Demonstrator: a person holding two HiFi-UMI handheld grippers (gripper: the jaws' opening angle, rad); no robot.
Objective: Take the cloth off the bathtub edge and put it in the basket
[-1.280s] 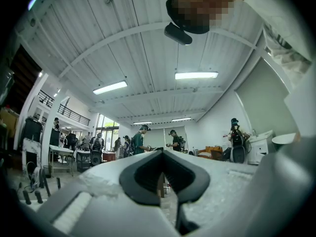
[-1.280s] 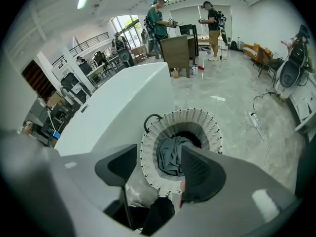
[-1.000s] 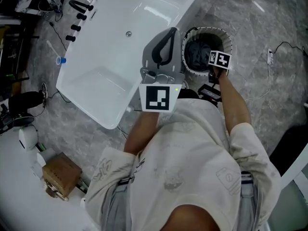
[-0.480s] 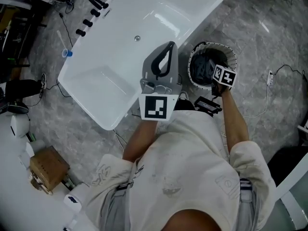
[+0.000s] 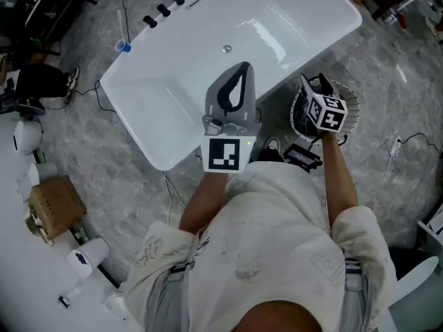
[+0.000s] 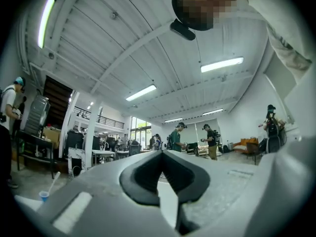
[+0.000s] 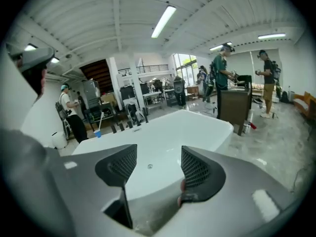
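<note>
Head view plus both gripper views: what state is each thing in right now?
Left gripper: shut, empty.
Right gripper: open, empty.
Bathtub: empty, edge bare.
Basket: upright, partly hidden under the right gripper.
Dark cloth: apparently lying inside the basket, mostly hidden.

R gripper (image 7: 157, 166) lifted out of basket (image 5: 351, 108), now above rim

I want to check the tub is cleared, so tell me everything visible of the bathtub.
The bathtub is white, glossy and freestanding, oblong with rounded corners, on the grey stone-look floor. Its basin looks empty, with a round drain. Black fittings line its far long side. Nothing lies on the visible rim. A basket stands beside its near side.
</note>
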